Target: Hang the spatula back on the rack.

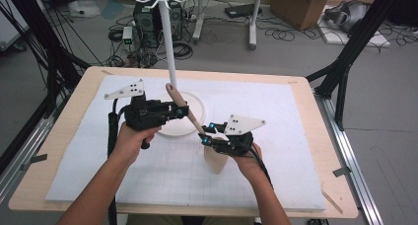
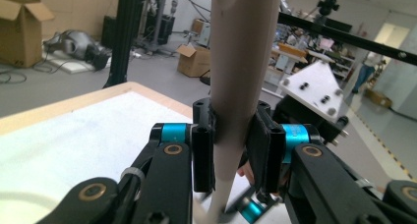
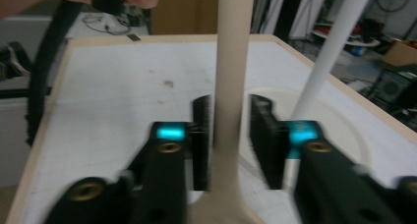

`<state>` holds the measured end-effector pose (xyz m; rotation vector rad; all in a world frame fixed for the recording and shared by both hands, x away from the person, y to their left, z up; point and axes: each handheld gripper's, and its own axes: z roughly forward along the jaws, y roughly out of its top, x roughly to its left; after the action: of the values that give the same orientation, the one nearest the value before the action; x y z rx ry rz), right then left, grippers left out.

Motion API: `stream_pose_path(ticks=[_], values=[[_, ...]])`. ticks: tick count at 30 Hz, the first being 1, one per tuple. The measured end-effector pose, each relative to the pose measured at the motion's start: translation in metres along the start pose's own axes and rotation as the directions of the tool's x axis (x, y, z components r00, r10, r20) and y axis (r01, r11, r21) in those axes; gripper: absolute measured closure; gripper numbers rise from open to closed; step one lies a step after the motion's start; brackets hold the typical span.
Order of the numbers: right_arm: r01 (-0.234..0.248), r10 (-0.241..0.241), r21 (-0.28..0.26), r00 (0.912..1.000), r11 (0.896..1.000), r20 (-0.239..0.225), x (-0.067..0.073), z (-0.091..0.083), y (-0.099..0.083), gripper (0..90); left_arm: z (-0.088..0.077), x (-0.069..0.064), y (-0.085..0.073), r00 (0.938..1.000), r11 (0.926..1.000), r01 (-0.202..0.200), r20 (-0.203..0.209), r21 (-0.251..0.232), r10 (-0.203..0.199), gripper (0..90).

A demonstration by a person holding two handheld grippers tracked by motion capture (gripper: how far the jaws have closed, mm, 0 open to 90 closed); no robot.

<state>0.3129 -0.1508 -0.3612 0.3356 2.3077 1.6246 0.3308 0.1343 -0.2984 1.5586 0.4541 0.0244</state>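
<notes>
A beige wooden spatula (image 1: 190, 114) hangs tilted above the white mat, handle end up and left, flat blade (image 1: 216, 160) down and right. My left gripper (image 1: 183, 110) is shut on the thick upper handle (image 2: 241, 62), which its jaws pinch from both sides in the left gripper view (image 2: 236, 145). My right gripper (image 1: 207, 136) sits lower on the handle, just above the blade. In the right gripper view (image 3: 228, 135) its jaws stand open on either side of the thin handle (image 3: 233, 47), with a small gap on each side; that view is blurred.
A white stand with a tall pole (image 1: 167, 37), hooks on top and a round base (image 1: 194, 106) rises just behind the grippers; its pole (image 3: 329, 52) is close on the right. The white foam mat (image 1: 276, 111) covers the wooden table (image 1: 315, 136). Cables, boxes and black frame legs surround it.
</notes>
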Motion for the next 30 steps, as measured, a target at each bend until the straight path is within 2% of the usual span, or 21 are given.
stream_pose_path(ticks=[2,4,8,10,12,13,16,19,21,23,25,26,27,29,30], values=[[0.010,-0.011,-0.019,0.9991,1.000,-0.042,-0.003,0.001,0.003,53.1,0.001,-0.004,0.005,0.9995,0.9998,-0.021,0.024,0.003,0.021,74.3],[-0.001,-0.002,-0.032,0.9945,0.999,-0.105,-0.006,0.003,0.007,52.7,0.002,-0.007,0.010,0.9982,0.9992,-0.040,0.045,0.003,0.040,74.4],[-0.020,0.011,-0.039,0.9748,0.999,-0.223,-0.009,0.009,0.015,53.1,0.001,-0.011,0.015,0.9937,0.9981,-0.060,0.094,-0.014,0.061,74.5],[-0.032,0.017,-0.051,0.9599,0.998,-0.280,-0.008,0.013,0.016,59.9,-0.001,-0.011,0.016,0.9915,0.9977,-0.066,0.111,-0.016,0.067,74.5],[-0.021,0.005,-0.051,0.9525,0.998,-0.305,-0.008,0.017,0.015,74.0,-0.002,-0.011,0.016,0.9909,0.9971,-0.075,0.112,-0.013,0.076,74.4],[-0.020,0.003,-0.051,0.9499,0.998,-0.313,-0.007,0.017,0.016,76.3,-0.002,-0.011,0.016,0.9912,0.9971,-0.075,0.108,-0.017,0.076,74.4],[-0.048,0.031,-0.054,0.9609,0.997,-0.275,-0.005,0.018,0.016,77.9,-0.003,-0.014,0.016,0.9924,0.9953,-0.095,0.076,-0.022,0.096,74.4],[-0.057,0.046,-0.043,0.9748,0.997,-0.218,-0.003,0.019,0.015,78.4,-0.001,-0.016,0.015,0.9926,0.9927,-0.119,0.021,-0.015,0.120,74.1],[-0.067,0.060,-0.029,0.9823,0.997,-0.177,-0.002,0.020,0.015,78.5,0.001,-0.019,0.013,0.9888,0.9893,-0.145,-0.040,-0.020,0.144,73.4],[-0.072,0.067,-0.032,0.9892,0.997,-0.130,-0.001,0.021,0.013,78.6,0.003,-0.019,0.011,0.9839,0.9887,-0.147,-0.108,-0.031,0.143,62.3],[-0.081,0.079,-0.028,0.9934,0.996,-0.083,0.001,0.022,0.013,78.6,0.006,-0.018,0.007,0.9791,0.9888,-0.147,-0.146,-0.029,0.141,57.2],[-0.078,0.076,-0.033,0.9955,0.996,-0.056,0.001,0.022,0.014,78.6,0.008,-0.017,0.006,0.9769,0.9882,-0.150,-0.159,-0.033,0.143,55.2],[-0.078,0.077,-0.035,0.9966,0.996,-0.031,0.002,0.023,0.014,78.6,0.011,-0.017,0.004,0.9779,0.9890,-0.143,-0.159,-0.038,0.135,52.6],[-0.097,0.097,-0.033,0.9952,0.995,-0.012,0.003,0.023,0.015,78.6,0.016,-0.017,0.002,0.9781,0.9884,-0.147,-0.155,-0.039,0.139,51.0],[-0.105,0.105,-0.035,0.9945,0.994,-0.007,0.003,0.024,0.015,78.6,0.018,-0.018,0.001,0.9786,0.9873,-0.154,-0.144,-0.037,0.148,53.6]])
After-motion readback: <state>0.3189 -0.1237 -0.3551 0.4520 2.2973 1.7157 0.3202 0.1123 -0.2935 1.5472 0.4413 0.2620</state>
